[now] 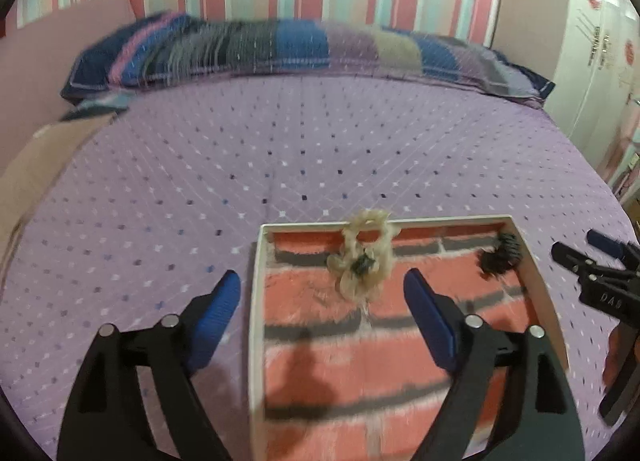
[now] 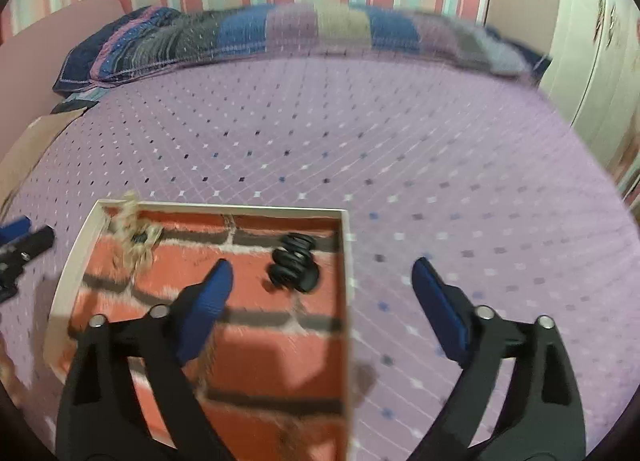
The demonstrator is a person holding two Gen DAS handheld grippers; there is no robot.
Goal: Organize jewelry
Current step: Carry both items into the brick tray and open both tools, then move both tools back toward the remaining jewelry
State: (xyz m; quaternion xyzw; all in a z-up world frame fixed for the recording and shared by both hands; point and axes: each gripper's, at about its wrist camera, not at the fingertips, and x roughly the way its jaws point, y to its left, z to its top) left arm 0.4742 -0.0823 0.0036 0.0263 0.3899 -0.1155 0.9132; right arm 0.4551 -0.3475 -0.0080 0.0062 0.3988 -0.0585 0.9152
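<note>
A white-rimmed box [image 1: 256, 301] with a red brick-pattern lining lies on the purple bedspread; it also shows in the right wrist view [image 2: 347, 261]. A pale beige beaded piece [image 1: 366, 257] hangs over the box's far rim [image 2: 132, 237]. A black coiled piece [image 1: 500, 255] lies in the far right corner [image 2: 294, 267]. My left gripper [image 1: 322, 293] is open and empty, over the box's left rim. My right gripper [image 2: 322, 281] is open and empty, straddling the box's right rim.
The purple dotted bedspread [image 1: 280, 149] spreads all around the box. A striped pillow [image 1: 260, 49] lies at the far end, against a striped wall. A white wardrobe [image 1: 592, 73] stands on the right. The right gripper shows at the right edge of the left wrist view [image 1: 600, 277].
</note>
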